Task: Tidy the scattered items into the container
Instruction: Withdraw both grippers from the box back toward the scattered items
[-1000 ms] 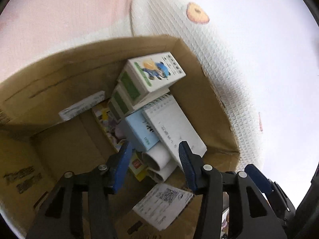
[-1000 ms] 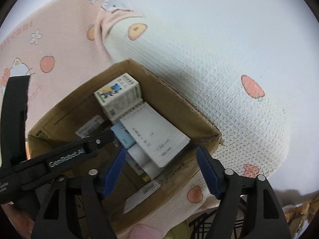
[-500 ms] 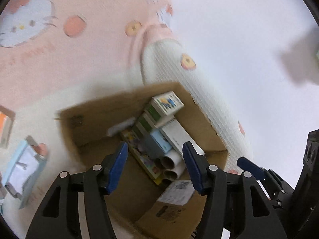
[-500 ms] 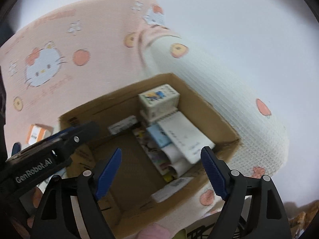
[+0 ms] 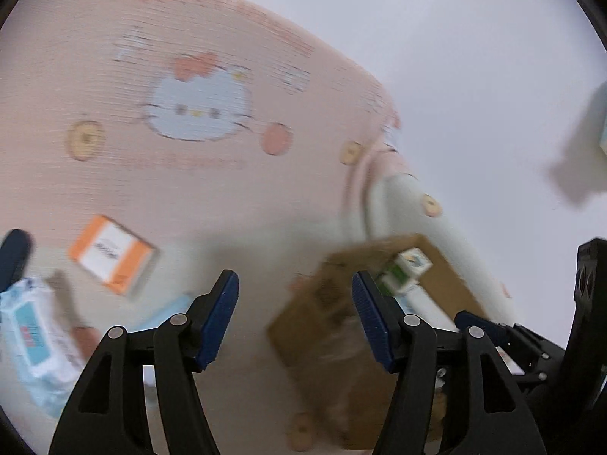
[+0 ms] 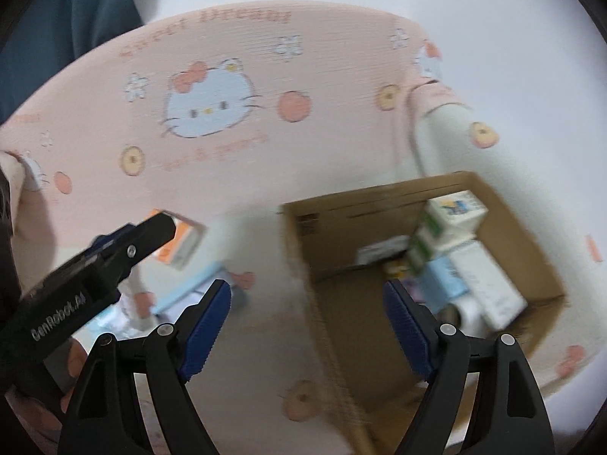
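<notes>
The open cardboard box (image 6: 299, 223) stands on a pink and cream Hello Kitty blanket and holds a stack of small boxes (image 6: 453, 208), a notepad (image 6: 489, 284) and paper rolls. It also shows blurred in the left wrist view (image 5: 315, 322). An orange and white box (image 5: 110, 254) lies loose on the blanket left of the carton, also in the right wrist view (image 6: 186, 242). A blue wet-wipes pack (image 5: 34, 337) lies at far left. My left gripper (image 5: 294, 318) is open and empty above the blanket. My right gripper (image 6: 307, 326) is open and empty above the carton's left wall.
A pale blue flat item (image 6: 189, 288) lies on the blanket between the orange box and the carton. The left gripper's black body (image 6: 76, 288) crosses the left of the right wrist view. The blanket (image 6: 212, 106) spreads wide behind; a white wall rises beyond it.
Both grippers have pulled back and swung left, away from over the carton. The loose orange box, the wipes pack and the pale blue item have come into view. Both stay open.
</notes>
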`<action>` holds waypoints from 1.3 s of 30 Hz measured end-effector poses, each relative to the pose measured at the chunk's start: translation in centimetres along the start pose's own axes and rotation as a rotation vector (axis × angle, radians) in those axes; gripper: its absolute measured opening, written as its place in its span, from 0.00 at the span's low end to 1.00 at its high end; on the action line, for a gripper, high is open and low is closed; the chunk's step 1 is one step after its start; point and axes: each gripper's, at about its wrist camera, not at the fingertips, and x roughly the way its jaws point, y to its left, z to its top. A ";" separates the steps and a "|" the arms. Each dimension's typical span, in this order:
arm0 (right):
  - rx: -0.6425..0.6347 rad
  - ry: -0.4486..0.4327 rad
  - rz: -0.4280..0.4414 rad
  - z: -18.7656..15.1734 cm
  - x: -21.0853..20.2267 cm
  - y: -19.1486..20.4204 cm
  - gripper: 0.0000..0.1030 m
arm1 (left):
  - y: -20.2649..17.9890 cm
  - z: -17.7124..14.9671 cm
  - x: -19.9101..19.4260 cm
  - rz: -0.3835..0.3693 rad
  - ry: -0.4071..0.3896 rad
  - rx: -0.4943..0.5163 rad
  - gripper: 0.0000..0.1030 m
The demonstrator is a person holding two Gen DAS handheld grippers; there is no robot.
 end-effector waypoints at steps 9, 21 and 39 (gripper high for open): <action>-0.047 0.098 0.226 -3.9 5.3 5.8 0.85 | 5.3 -4.8 -1.3 0.142 0.008 0.130 0.65; -0.110 0.120 0.211 -7.1 11.7 7.2 0.43 | 9.4 -10.3 0.8 0.241 0.132 0.134 0.65; -0.064 0.294 0.410 -10.4 18.8 7.9 0.06 | 10.3 -13.7 5.9 0.253 0.265 0.085 0.16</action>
